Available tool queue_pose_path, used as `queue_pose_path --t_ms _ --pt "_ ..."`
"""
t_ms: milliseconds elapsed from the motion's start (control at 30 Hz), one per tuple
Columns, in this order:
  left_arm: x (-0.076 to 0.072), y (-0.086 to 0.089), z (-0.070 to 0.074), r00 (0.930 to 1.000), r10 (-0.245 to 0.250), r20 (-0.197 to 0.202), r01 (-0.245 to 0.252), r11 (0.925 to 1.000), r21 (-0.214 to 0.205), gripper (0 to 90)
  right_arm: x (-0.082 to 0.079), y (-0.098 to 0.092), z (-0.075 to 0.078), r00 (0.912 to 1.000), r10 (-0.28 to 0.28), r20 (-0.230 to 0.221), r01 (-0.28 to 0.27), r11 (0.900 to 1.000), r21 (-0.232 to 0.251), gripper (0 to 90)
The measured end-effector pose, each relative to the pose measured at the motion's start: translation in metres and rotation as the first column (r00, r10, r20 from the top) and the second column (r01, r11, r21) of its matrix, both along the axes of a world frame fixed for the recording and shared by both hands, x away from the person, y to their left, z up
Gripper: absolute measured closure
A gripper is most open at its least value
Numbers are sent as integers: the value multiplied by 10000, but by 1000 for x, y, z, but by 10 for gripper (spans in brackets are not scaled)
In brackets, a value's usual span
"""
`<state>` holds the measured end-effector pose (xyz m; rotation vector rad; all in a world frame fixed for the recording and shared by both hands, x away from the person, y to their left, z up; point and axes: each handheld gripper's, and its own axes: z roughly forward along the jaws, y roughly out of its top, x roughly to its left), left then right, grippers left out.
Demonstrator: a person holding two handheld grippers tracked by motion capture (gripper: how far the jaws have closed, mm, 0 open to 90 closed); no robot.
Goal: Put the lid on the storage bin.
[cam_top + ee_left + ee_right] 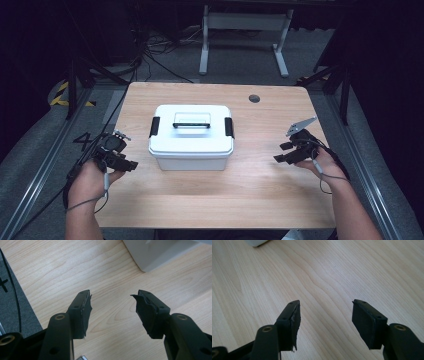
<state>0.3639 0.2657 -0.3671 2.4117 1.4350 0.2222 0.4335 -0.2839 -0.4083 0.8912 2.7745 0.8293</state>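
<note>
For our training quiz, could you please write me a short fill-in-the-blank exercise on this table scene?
1. The white box on the wooden table has a black latch at each end and its lid is ____.
2. The jaws of the left gripper stand ____, with nothing between them.
3. The handle lies on the ____ of the box.
4. The right gripper is ____ the box, not touching it.

Missing words: closed; open; lid; apart from

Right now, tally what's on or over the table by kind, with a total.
White lidded box: 1
Black latches on the box, left latch and right latch: 2
Handheld grippers, both open, left gripper and right gripper: 2
Total: 5
</note>
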Motion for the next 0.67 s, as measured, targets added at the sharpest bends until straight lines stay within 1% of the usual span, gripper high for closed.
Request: queue_pose_path --t_ms 33,133,200,267,300,333,433,467,533,567,600,667 --pt "0 0 0 10000 -20 -13 20 10000 -25 462 1 2 -5 10000 45 -15 -45 9999 -124 397" --pt "1 1 -1 10000 43 -80 -43 10000 -36 461 0 7 -12 9998 185 -62 -186 9997 -188 397" --pt "2 1 -1 9999 -37 -102 37 10000 21 461 -1 10 -15 9996 254 114 -250 9992 -313 404" --pt "2 1 -2 9999 -9 -100 9 10000 30 461 -3 13 -20 9988 313 385 -301 9990 -320 412" --pt "2 0 -1 10000 -4 -92 5 10000 59 461 -3 13 -20 9988 313 385 -301 9990 -320 412" --pt "3 0 0 10000 -52 -75 53 9999 135 461 -4 16 -24 9982 268 543 -254 9993 -270 421" --pt "2 -1 0 10000 -35 -36 36 9999 130 461 -5 17 -29 9979 235 607 -222 9995 -219 426" --pt "2 -1 0 10000 -50 5 50 9999 97 461 -5 19 -35 9979 199 618 -184 9995 -257 424" --pt "2 -1 1 10000 -54 17 54 9999 119 461 -3 20 -40 9992 199 348 -187 9992 -344 418" --pt "2 -1 1 10000 -54 17 54 9999 119 462 -3 20 -40 9992 199 348 -187 9992 -344 418" --pt "2 0 2 9999 -77 111 75 9999 135 462 -2 19 -41 9993 219 299 -206 9989 -411 418" --pt "1 1 5 9991 51 431 -52 10000 22 462 -1 16 -44 9996 177 236 -169 9993 -322 418"
